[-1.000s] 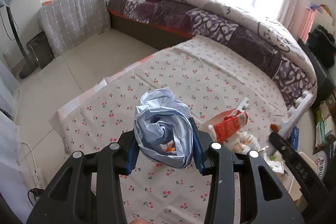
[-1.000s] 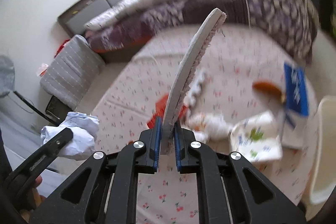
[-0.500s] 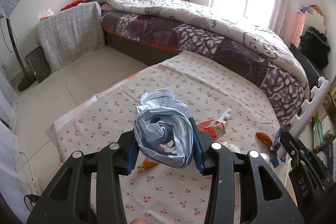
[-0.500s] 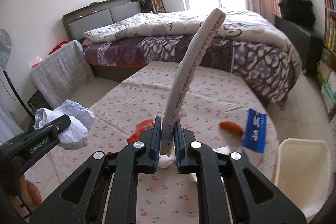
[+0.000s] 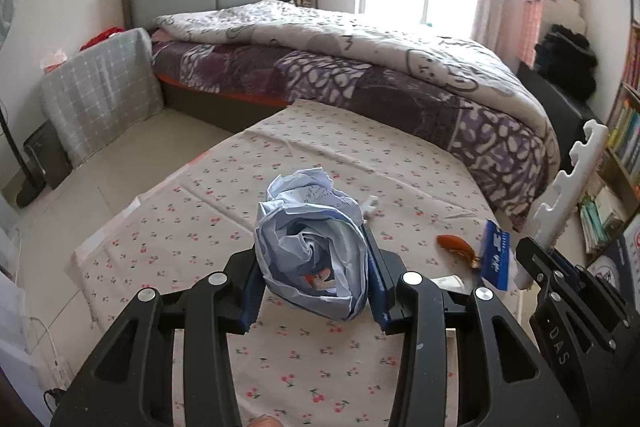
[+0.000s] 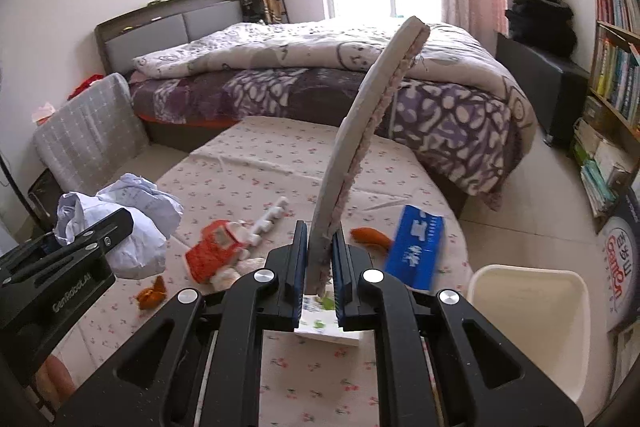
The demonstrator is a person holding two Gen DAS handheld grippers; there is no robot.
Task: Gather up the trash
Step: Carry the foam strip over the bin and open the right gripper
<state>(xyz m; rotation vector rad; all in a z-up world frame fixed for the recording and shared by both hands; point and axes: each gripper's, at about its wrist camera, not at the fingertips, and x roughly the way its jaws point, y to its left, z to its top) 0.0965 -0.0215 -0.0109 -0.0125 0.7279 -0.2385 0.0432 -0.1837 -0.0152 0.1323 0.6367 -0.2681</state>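
Cloth (image 6: 280, 163) spans the foreground, its far edge at the bed (image 6: 440, 99); bin (image 6: 528, 327) at its right edge. Right gripper (image 6: 318, 267) clamps a foam strip (image 6: 360, 143), long axis upward. Left gripper (image 5: 312, 287) grips crumpled paper (image 5: 308, 227) above the cloth.

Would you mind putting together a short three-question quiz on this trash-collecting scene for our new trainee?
1. True or false: the left gripper is shut on the crumpled paper ball.
2. What does the right gripper hold? A) blue packet B) flat foam strip C) red carton
3. Fill in: the white bin stands off the ____ edge of the cherry-print sheet in the right wrist view.

Key:
1. True.
2. B: the flat foam strip stands upright between the jaws; the blue packet and red carton lie on the sheet.
3. Right.
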